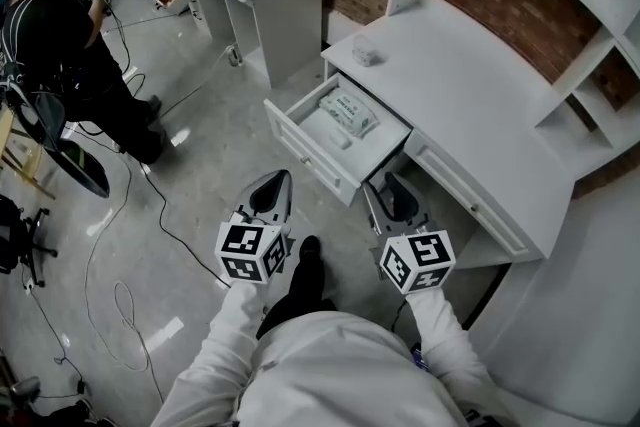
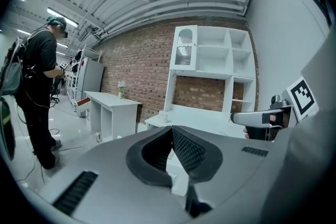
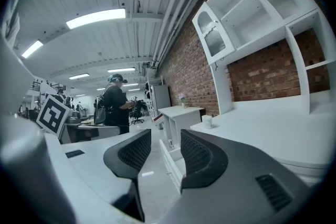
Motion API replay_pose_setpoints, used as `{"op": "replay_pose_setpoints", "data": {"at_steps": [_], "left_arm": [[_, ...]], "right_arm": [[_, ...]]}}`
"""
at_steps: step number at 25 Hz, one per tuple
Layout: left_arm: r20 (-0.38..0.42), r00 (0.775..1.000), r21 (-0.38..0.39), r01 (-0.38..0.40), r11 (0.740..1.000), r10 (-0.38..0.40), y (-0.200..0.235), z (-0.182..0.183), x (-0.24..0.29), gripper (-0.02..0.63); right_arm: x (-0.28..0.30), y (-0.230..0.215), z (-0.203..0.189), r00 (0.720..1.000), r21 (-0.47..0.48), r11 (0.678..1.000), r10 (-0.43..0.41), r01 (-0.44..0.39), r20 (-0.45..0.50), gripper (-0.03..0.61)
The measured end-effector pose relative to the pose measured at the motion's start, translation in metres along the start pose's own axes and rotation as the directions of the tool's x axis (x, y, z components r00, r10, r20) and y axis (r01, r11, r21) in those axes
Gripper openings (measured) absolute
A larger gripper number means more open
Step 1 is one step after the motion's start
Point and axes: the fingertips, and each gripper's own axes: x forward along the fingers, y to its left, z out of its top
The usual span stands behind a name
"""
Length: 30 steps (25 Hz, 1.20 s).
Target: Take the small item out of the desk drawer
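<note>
Drawer (image 1: 312,153) of the white desk (image 1: 470,85) is pulled open, centre of head view. White packet (image 1: 348,112) lies flat inside it, toward the back; neither gripper is touching it. Left gripper (image 1: 274,181) is lower centre, over the floor just short of the drawer front, jaws closed together, nothing in them. Right gripper (image 1: 394,185) is beside the drawer's right corner, jaws parted, gap empty. Small white object (image 1: 366,52) sits on the desktop above the drawer.
</note>
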Motion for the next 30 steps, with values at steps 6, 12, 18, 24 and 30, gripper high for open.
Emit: {"op": "replay_pose_setpoints", "data": {"at_steps": [6,12,18,24,30], "left_arm": [[-0.002,1.0,-0.014,0.016,1.0,-0.016,0.025,0.009,0.037,0.018],[-0.004,1.0,-0.026,0.026,0.999,-0.026,0.052,0.02,0.074,0.018],[-0.006,0.999,-0.032,0.038,0.999,-0.038,0.079,0.031,0.107,0.018],[-0.015,0.998,-0.021,0.055,0.998,-0.055,0.102,0.038,0.137,0.018],[-0.021,0.997,-0.024,0.071,0.997,-0.072,0.123,0.04,0.161,0.018]], "right_arm": [[0.043,-0.012,0.01,1.0,0.001,1.0,-0.004,0.004,-0.006,0.187],[0.083,-0.027,0.019,1.0,0.005,1.0,-0.015,0.015,-0.016,0.19],[0.122,-0.038,0.028,0.999,0.003,1.0,-0.027,0.028,-0.025,0.203],[0.158,-0.048,0.03,0.998,0.002,0.999,-0.036,0.036,-0.043,0.216],[0.186,-0.055,0.027,0.997,0.007,0.999,-0.053,0.053,-0.056,0.216]]}}
